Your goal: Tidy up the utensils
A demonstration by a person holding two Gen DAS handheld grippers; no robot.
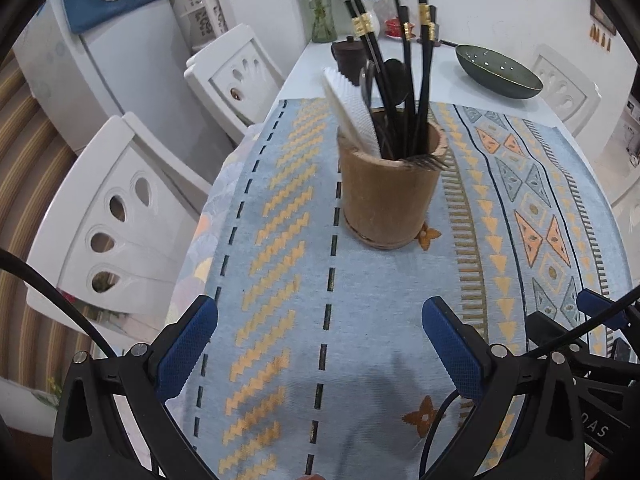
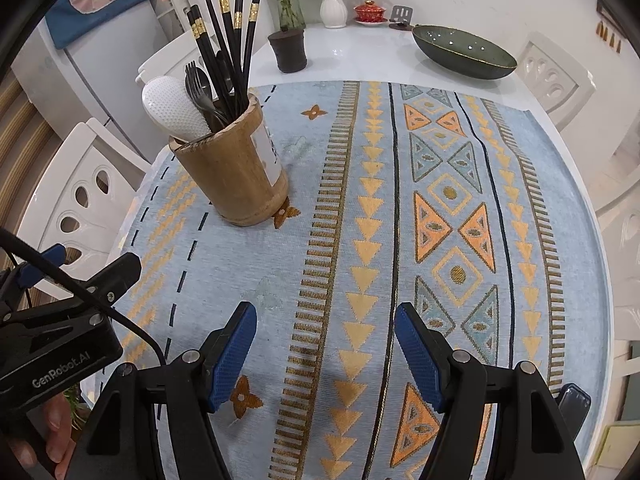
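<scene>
A wooden utensil holder (image 1: 386, 186) (image 2: 236, 172) stands on the patterned blue cloth (image 1: 360, 320) (image 2: 400, 240). It holds several black chopsticks (image 1: 404, 60) (image 2: 228, 40), a white rice paddle (image 1: 352, 114) (image 2: 172, 110), a dark fork (image 2: 196, 84) and dark spoons. My left gripper (image 1: 320, 344) hangs open over the cloth, well short of the holder, nothing between its blue pads. My right gripper (image 2: 326, 344) is also open and empty, over the cloth to the right of the holder. The left gripper's body (image 2: 60, 320) shows at the right wrist view's left edge.
A dark green bowl (image 1: 498, 70) (image 2: 464, 52), a dark brown pot (image 2: 288, 50), a white vase with flowers (image 2: 333, 8), a glass vase (image 1: 322, 12) and a red lidded cup (image 2: 370, 12) stand at the table's far end. White chairs (image 1: 120, 216) (image 2: 556, 76) flank the table. A fridge (image 1: 100, 60) is at left.
</scene>
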